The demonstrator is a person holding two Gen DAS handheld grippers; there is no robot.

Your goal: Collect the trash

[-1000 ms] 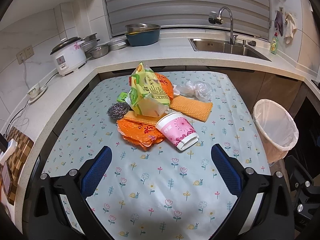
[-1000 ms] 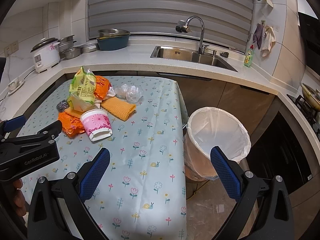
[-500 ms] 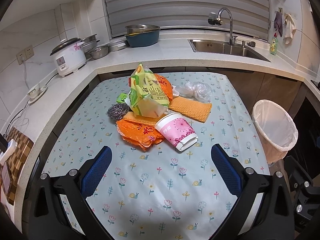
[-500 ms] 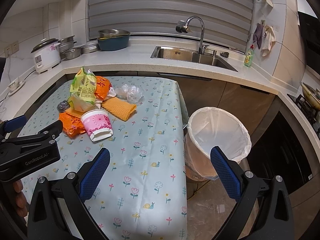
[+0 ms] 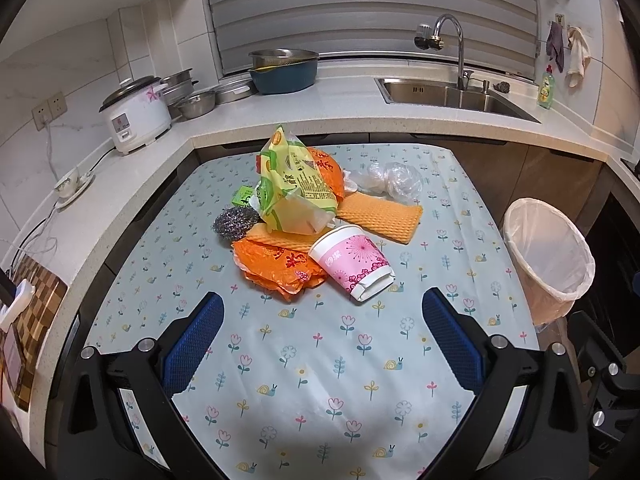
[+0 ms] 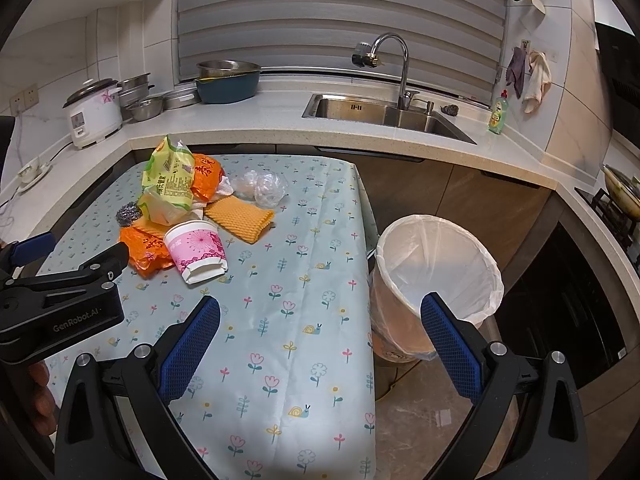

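Several pieces of trash lie heaped mid-surface: a pink cup (image 5: 352, 262) on its side, touching an orange bag (image 5: 276, 266), with a green-yellow bag (image 5: 294, 192), a steel scourer (image 5: 236, 222), an orange cloth (image 5: 380, 216) and crumpled clear plastic (image 5: 394, 180) behind. A lined bin (image 6: 438, 276) stands on the floor just beside the surface's (image 5: 320, 368) right edge. The left gripper (image 5: 320, 344) hovers wide and empty near the cup; the right gripper (image 6: 316, 344), also wide and empty, spans the surface edge and bin.

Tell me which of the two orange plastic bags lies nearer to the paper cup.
The flat orange bag in front, touching the pink paper cup. The other orange bag sits behind the yellow-green packet.
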